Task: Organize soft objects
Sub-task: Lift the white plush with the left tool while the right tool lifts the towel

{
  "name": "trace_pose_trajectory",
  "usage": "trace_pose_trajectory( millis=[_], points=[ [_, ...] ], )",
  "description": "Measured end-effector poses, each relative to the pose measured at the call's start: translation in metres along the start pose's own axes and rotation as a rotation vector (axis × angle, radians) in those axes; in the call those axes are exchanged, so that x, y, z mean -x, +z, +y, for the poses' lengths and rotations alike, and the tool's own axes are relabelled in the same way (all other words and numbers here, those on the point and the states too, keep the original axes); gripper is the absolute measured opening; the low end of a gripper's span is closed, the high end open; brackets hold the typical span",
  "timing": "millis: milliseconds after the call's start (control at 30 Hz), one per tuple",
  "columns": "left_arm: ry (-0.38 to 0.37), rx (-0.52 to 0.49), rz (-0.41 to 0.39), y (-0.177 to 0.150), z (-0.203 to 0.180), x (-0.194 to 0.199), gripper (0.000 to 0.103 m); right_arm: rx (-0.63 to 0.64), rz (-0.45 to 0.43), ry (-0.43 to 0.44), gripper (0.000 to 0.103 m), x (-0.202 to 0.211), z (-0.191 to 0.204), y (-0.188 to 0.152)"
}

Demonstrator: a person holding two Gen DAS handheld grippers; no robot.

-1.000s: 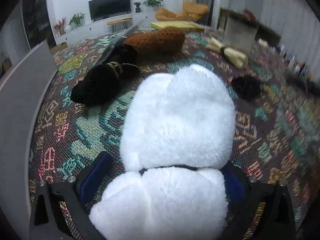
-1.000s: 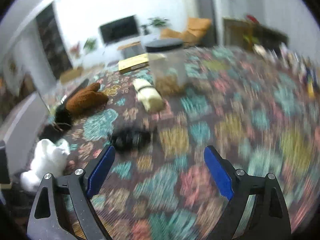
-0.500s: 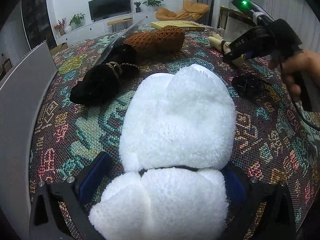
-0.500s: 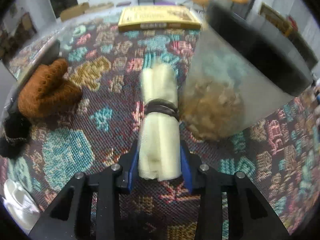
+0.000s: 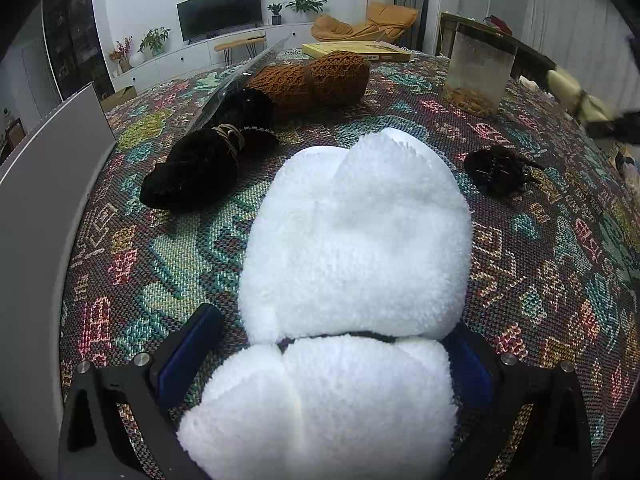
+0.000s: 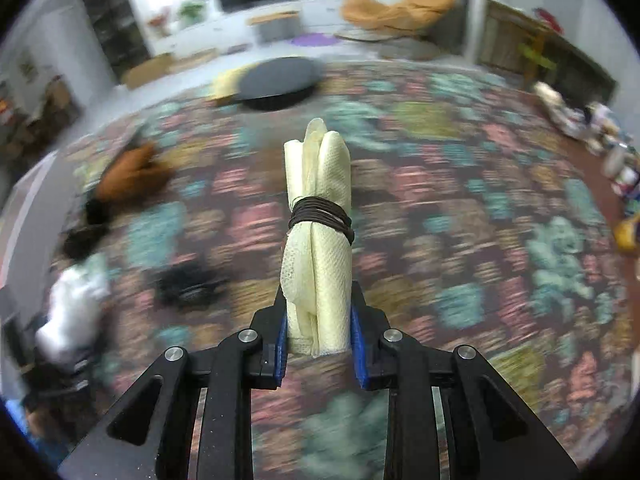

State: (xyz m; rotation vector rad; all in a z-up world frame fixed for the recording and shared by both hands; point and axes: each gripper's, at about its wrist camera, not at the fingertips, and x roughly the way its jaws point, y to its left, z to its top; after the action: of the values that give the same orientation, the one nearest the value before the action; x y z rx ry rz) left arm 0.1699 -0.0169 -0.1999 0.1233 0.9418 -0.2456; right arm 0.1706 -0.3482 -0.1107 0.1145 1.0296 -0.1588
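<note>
Patterned woven cloth (image 5: pixel 540 280) covers the whole work surface, living room with a TV (image 5: pixel 218 12) behind. Your right gripper (image 6: pixel 319 338) is clenched on the cream rolled cloth (image 6: pixel 318 240): blue pads squeeze its lower end at centre frame, the roll sticks up and away from the fingers, a dark cord wraps its middle, and it looks clear of the surface. Background there is motion-blurred. Your left gripper (image 5: pixel 326 356) sits low in its frame with the white fluffy bundle (image 5: pixel 352 248) between the blue pads; the right pad is mostly buried in the fleece, the left pad shows a gap beside it, so I cannot tell if you are squeezing. Bundle rests on the cloth, filling centre frame, a dark band across it. Beyond it, upper left: black rolled bundle (image 5: pixel 200 168), then brown knitted roll (image 5: pixel 320 80) further up. Small dark tangle (image 5: pixel 498 168) at right. Clear container (image 5: pixel 478 72) upper right, yellow book (image 5: pixel 356 50) behind the brown roll.
</note>
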Motion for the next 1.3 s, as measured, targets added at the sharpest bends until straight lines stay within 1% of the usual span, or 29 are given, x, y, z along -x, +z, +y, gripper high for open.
trace_pose_trajectory(
  millis=[167, 200, 267, 300, 333, 400, 500, 533, 567, 600, 667, 733, 867, 900, 933, 967, 1000, 1033, 1067, 1100, 1133, 1167, 1200, 1233, 1267, 1300],
  points=[
    [0.0, 0.0, 0.0, 0.0, 0.0, 0.0, 0.103, 0.022, -0.012, -0.14, 0.029, -0.054, -0.016, 0.064],
    [0.0, 0.0, 0.0, 0.0, 0.0, 0.0, 0.103, 0.019, -0.014, -0.148, 0.033, -0.067, -0.02, 0.075],
    [0.0, 0.0, 0.0, 0.0, 0.0, 0.0, 0.103, -0.018, 0.004, -0.139, 0.042, -0.082, -0.031, 0.083],
    [0.0, 0.0, 0.0, 0.0, 0.0, 0.0, 0.103, -0.046, 0.035, -0.116, 0.061, -0.092, -0.037, 0.085],
    [0.0, 0.0, 0.0, 0.0, 0.0, 0.0, 0.103, -0.069, 0.055, -0.096, 0.069, -0.098, -0.043, 0.083],
    [-0.002, 0.001, 0.0, 0.0, 0.0, 0.0, 0.103, -0.121, 0.061, -0.046, 0.069, -0.098, -0.056, 0.082],
    [-0.017, -0.01, 0.012, 0.001, 0.0, 0.001, 0.103, -0.268, 0.007, 0.075, 0.07, -0.075, -0.081, 0.08],
    [-0.036, -0.024, 0.036, 0.003, 0.001, 0.002, 0.103, -0.304, -0.006, 0.091, 0.07, -0.067, -0.09, 0.081],
    [-0.05, -0.019, 0.047, 0.004, 0.004, 0.004, 0.103, -0.311, -0.006, 0.088, 0.07, -0.063, -0.093, 0.083],
    [-0.063, -0.002, 0.045, 0.005, 0.009, 0.01, 0.103, -0.292, 0.004, 0.074, 0.07, -0.059, -0.095, 0.087],
    [-0.094, 0.038, 0.01, 0.008, 0.018, 0.027, 0.103, -0.23, 0.032, 0.04, 0.07, -0.058, -0.087, 0.095],
    [-0.129, 0.062, -0.008, 0.011, 0.024, 0.041, 0.103, -0.16, 0.055, 0.024, 0.07, -0.065, -0.076, 0.103],
    [-0.162, 0.038, 0.048, 0.015, 0.014, 0.037, 0.103, -0.152, 0.093, 0.033, 0.069, -0.093, -0.064, 0.106],
    [-0.151, 0.023, 0.062, 0.015, 0.009, 0.032, 0.103, -0.161, 0.101, 0.041, 0.067, -0.101, -0.062, 0.104],
    [-0.127, 0.007, 0.081, 0.015, 0.003, 0.024, 0.103, -0.167, 0.117, 0.058, 0.053, -0.11, -0.059, 0.101],
    [-0.109, -0.003, 0.098, 0.015, 0.001, 0.017, 0.103, -0.165, 0.133, 0.066, 0.044, -0.117, -0.058, 0.1],
    [-0.091, -0.013, 0.117, 0.014, -0.002, 0.01, 0.102, -0.149, 0.144, 0.047, 0.038, -0.121, -0.055, 0.097],
    [-0.074, -0.013, 0.131, 0.014, -0.003, 0.005, 0.084, -0.141, 0.123, 0.024, 0.037, -0.117, -0.053, 0.096],
    [-0.041, 0.005, 0.119, 0.013, -0.001, 0.005, 0.071, -0.14, 0.113, 0.01, 0.036, -0.114, -0.052, 0.096],
    [-0.036, 0.027, 0.099, 0.015, 0.003, 0.01, 0.049, -0.14, 0.091, -0.008, 0.036, -0.107, -0.054, 0.095],
    [-0.071, 0.065, 0.103, 0.017, 0.009, 0.014, 0.049, -0.141, 0.059, -0.034, 0.036, -0.094, -0.055, 0.096],
    [-0.124, 0.125, 0.096, 0.019, 0.019, 0.02, 0.049, -0.143, 0.035, -0.044, 0.036, -0.085, -0.057, 0.097],
    [-0.144, 0.169, 0.077, 0.022, 0.027, 0.029, 0.049, -0.142, 0.001, -0.049, 0.036, -0.067, -0.058, 0.1],
    [-0.143, 0.191, 0.052, 0.026, 0.035, 0.041, 0.049, -0.131, -0.041, -0.054, 0.036, -0.046, -0.055, 0.103],
    [-0.148, 0.205, 0.031, 0.028, 0.04, 0.053, 0.049, -0.119, -0.062, -0.058, 0.036, -0.033, -0.051, 0.105],
    [-0.159, 0.221, 0.007, 0.03, 0.047, 0.065, 0.049, -0.086, -0.09, -0.057, 0.036, -0.01, -0.04, 0.107]
  ],
)
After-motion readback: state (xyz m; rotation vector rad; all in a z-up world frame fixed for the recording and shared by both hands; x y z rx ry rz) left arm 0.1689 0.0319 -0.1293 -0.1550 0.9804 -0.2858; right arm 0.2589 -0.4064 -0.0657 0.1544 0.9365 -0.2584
